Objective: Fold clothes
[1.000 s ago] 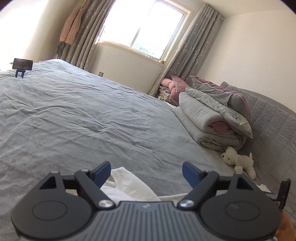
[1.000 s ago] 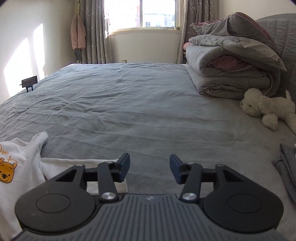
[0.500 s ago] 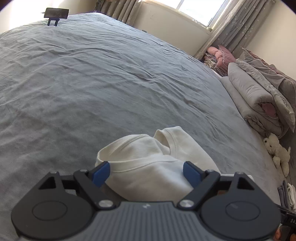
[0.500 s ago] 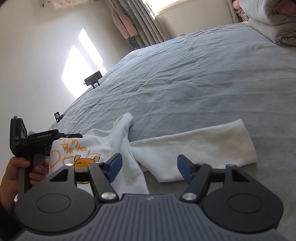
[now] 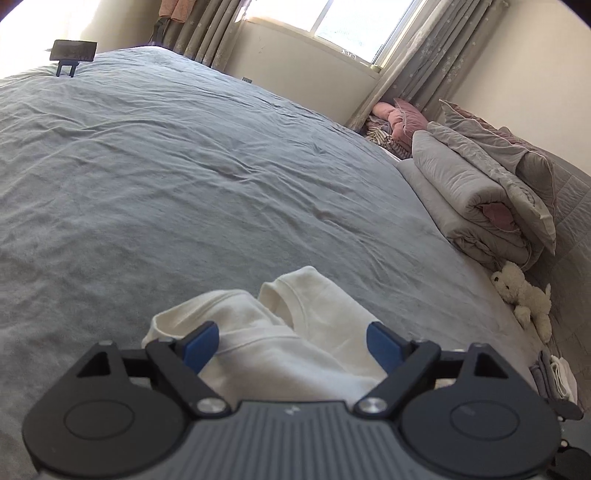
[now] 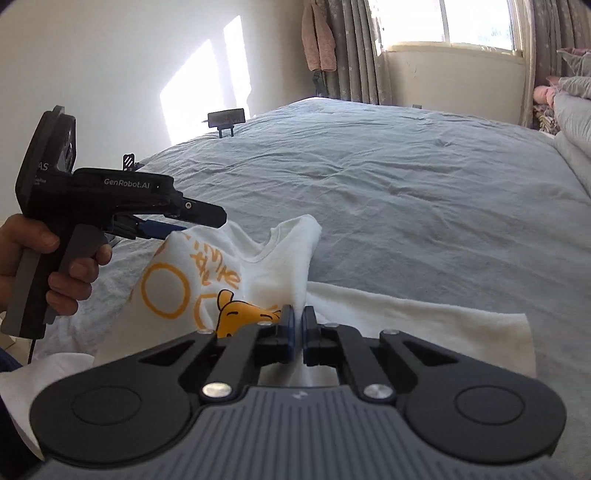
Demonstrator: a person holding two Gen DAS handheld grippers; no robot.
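Right tongs [image 6: 298, 332] now pinch white shirt [image 6: 273, 266]; left tongs [image 5: 291, 341] wide.

Daylight floods both views from the window [image 5: 343, 22], which is blown out to near white with no detail outside. In the right wrist view two sharp sun patches [image 6: 199, 85] glare on the wall [image 6: 110, 66]. The bed sheet [image 5: 184, 177] is evenly lit, its wrinkles showing soft shadows. Fisheye bending curves the room's lines, and black vignette fills the corners. The white shirt [image 6: 280, 266] is slightly overexposed. Nearest parts of each view look soft, and the far room is mildly hazy.
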